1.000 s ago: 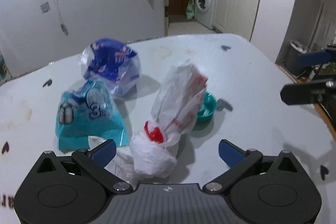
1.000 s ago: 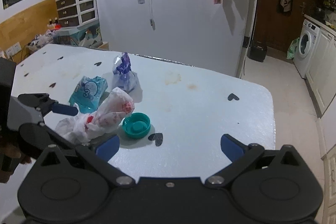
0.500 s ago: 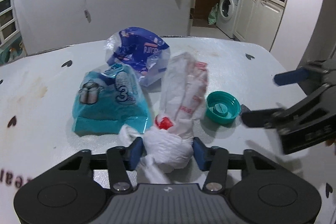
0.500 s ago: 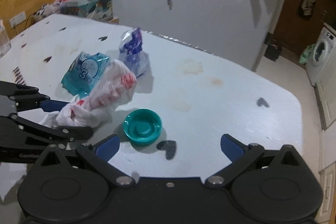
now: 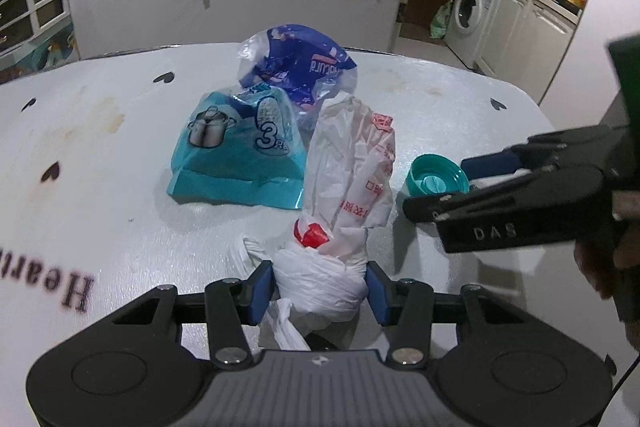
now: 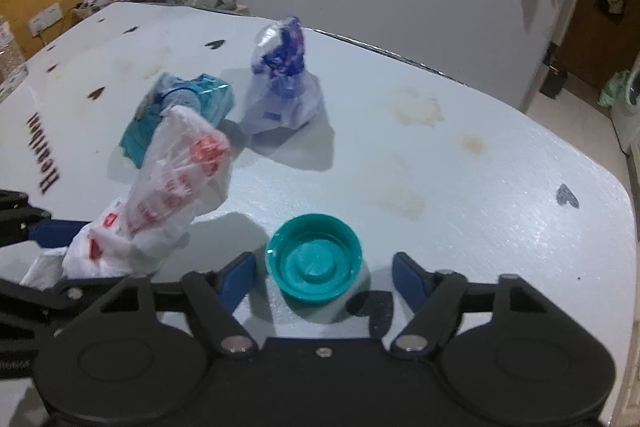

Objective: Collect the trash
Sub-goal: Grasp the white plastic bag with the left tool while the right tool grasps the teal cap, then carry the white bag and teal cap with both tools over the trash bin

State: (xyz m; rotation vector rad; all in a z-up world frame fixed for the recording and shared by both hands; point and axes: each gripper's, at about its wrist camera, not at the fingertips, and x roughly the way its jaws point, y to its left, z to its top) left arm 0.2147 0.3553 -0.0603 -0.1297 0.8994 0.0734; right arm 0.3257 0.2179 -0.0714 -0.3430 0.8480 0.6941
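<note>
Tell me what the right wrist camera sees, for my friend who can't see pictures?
The right hand-held gripper sits around a teal cap on a pale table, its jaws just closing but not yet touching. To the left lie a white plastic bag, a teal packet and a blue wrapper.

Left black plastic two-finger gripper (image 5: 320, 287): matte housing, two round embossed discs on the body, ribbed grey centre panel with a small logo, scissor linkage arms with silver pivot screws, blue pads on the fingertips (image 5: 259, 285). Right black plastic two-finger gripper (image 6: 324, 277): same build, silver screws, blue pads, one small centre screw. Seen from the left wrist camera, its side carries white "DAS" lettering. A thin black cable runs at lower right.
</note>
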